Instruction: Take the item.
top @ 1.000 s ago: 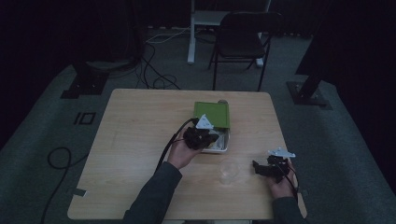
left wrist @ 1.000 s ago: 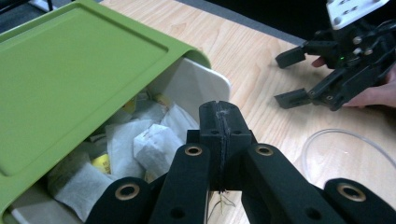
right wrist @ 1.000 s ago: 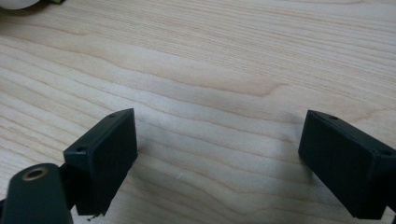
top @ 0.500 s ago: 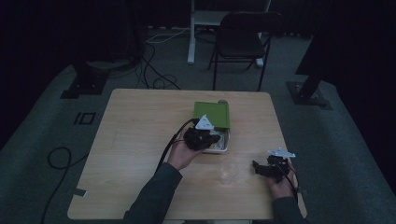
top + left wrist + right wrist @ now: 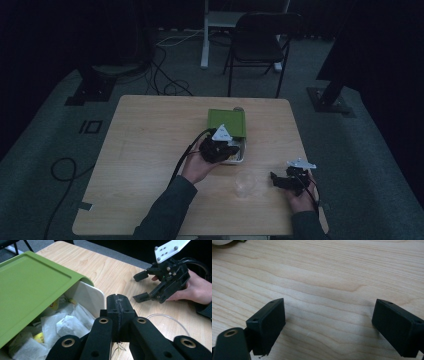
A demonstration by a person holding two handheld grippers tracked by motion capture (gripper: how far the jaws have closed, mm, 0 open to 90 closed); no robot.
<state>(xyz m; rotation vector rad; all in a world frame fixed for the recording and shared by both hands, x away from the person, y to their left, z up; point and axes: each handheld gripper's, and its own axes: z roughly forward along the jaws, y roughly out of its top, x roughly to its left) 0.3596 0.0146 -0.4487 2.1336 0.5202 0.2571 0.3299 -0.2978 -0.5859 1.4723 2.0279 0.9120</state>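
Looking down from the high view, the left gripper (image 5: 220,148) is seen at the near edge of the white container (image 5: 239,156), whose green lid (image 5: 227,123) lies pushed back over its far part. A clear glass (image 5: 245,183) stands on the table (image 5: 150,150) between the two hands, just beside the right gripper (image 5: 285,180). The dim light of this view hides the contents of the container.

The left gripper view supplies what the high view lacks: the container is shown filled with crumpled white paper sachets (image 5: 66,323) and some yellow pieces (image 5: 40,338), with the lid tilted over them. The left jaws are seen pressed together; a thin thread appears to hang below them, though what it belongs to cannot be told. Part of the glass rim (image 5: 170,318) is seen at the right, and beyond it the right gripper (image 5: 143,286) held in a hand (image 5: 197,290), jaws spread.

The right gripper view confirms the wide spread: bare wood grain is seen between the two pads, nothing held.

Against the earlier frames, no shift of either hand, the lid or the glass is noted.
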